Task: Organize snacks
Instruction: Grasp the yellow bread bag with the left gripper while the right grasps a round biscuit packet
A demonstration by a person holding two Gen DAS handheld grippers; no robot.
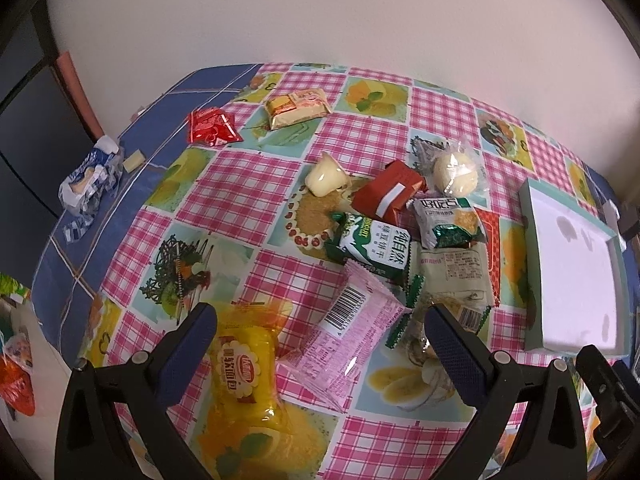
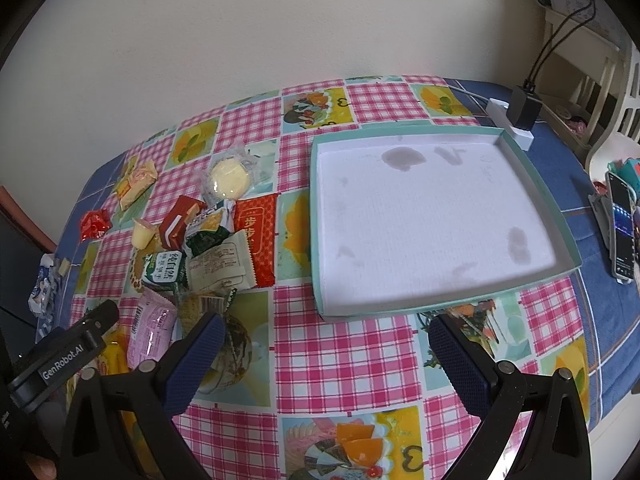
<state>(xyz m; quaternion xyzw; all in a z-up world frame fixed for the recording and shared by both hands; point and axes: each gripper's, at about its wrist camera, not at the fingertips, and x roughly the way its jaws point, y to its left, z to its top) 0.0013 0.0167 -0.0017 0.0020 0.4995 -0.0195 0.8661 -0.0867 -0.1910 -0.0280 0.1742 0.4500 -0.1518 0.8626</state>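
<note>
A heap of wrapped snacks lies on the checked tablecloth: a pink packet (image 1: 352, 336), a yellow bread pack (image 1: 244, 364), a green biscuit pack (image 1: 372, 246), a red-brown box (image 1: 390, 194), a round cake (image 1: 456, 172) and a jelly cup (image 1: 324, 178). My left gripper (image 1: 320, 320) hangs open above the yellow pack and the pink packet. An empty teal-rimmed tray (image 2: 320, 208) with a white floor sits right of the heap (image 2: 200, 248). My right gripper (image 2: 326, 334) is open over bare cloth just in front of the tray.
Apart at the far left lie a yellow-wrapped cake (image 1: 298, 108), a red wrapper (image 1: 212, 126) and a blue-white wrapper (image 1: 88, 178) near the table edge. A charger and power strip (image 2: 516, 116) sit behind the tray, a phone on a stand (image 2: 622, 228) at right. A wall is behind.
</note>
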